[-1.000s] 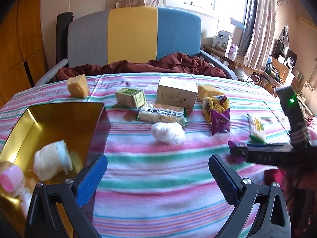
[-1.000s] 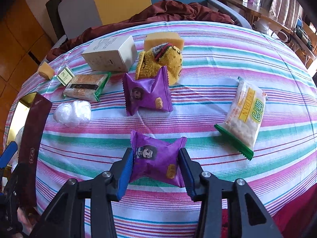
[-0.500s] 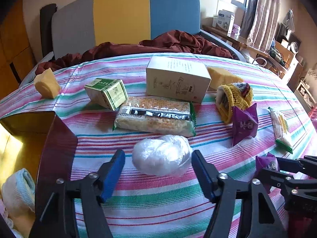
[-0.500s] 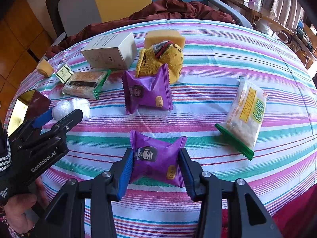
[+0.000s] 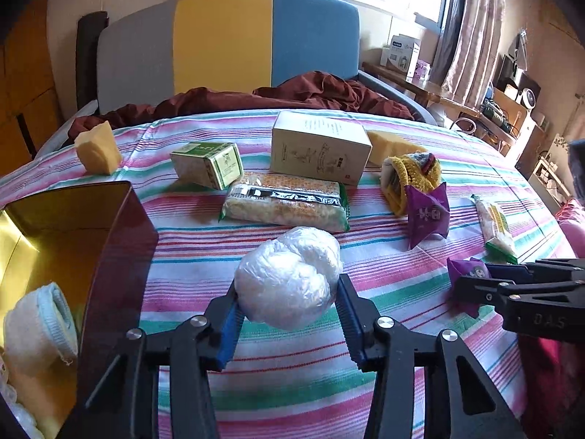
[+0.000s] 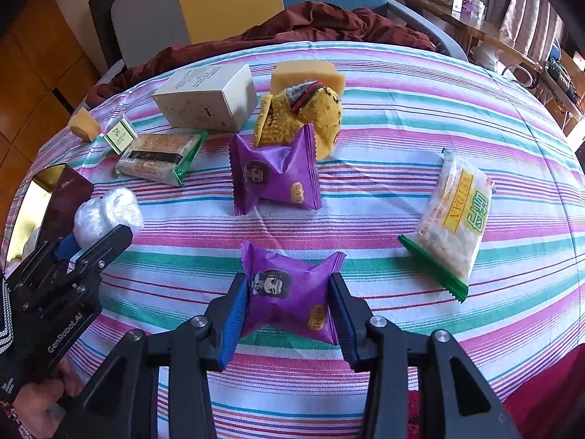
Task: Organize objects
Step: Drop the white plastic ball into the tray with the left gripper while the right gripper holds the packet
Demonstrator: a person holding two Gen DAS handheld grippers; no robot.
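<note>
Blue-padded jaws of the left gripper (image 5: 289,320) are closing on a white plastic-wrapped bundle (image 5: 289,278) at the lower centre of the left wrist view, with both pads pressed against its sides while it rests on the striped tablecloth (image 5: 256,395). At the lower centre of the right wrist view, the right gripper (image 6: 289,312) is closing as well, its pads clamped on either side of a purple snack packet (image 6: 289,289) that lies on the cloth. At the lower left of that view a hand (image 6: 36,402) grasps the left gripper's black handle. To the left of the bundle in the left wrist view stands an open dark red box with a gold lining (image 5: 120,256), holding a rolled pale towel (image 5: 40,325) in the lower left corner. Just beyond the bundle lies a clear cracker pack with green ends (image 5: 285,206), and behind that sit a small green box (image 5: 208,162) and a larger white carton (image 5: 318,148) side by side. A yellow sponge piece (image 5: 97,148) sits at the upper left of the cloth. In the right wrist view a second purple snack packet (image 6: 274,173) stands above the held one, leaning against a yellow knitted item (image 6: 296,117), with another yellow sponge (image 6: 307,75) just behind it. A clear bag of rice crackers with yellow and green print (image 6: 453,219) lies at the right, well apart from the packets. A chair with a grey, yellow and blue back (image 5: 226,40) fills the top of the frame beyond the table.
</note>
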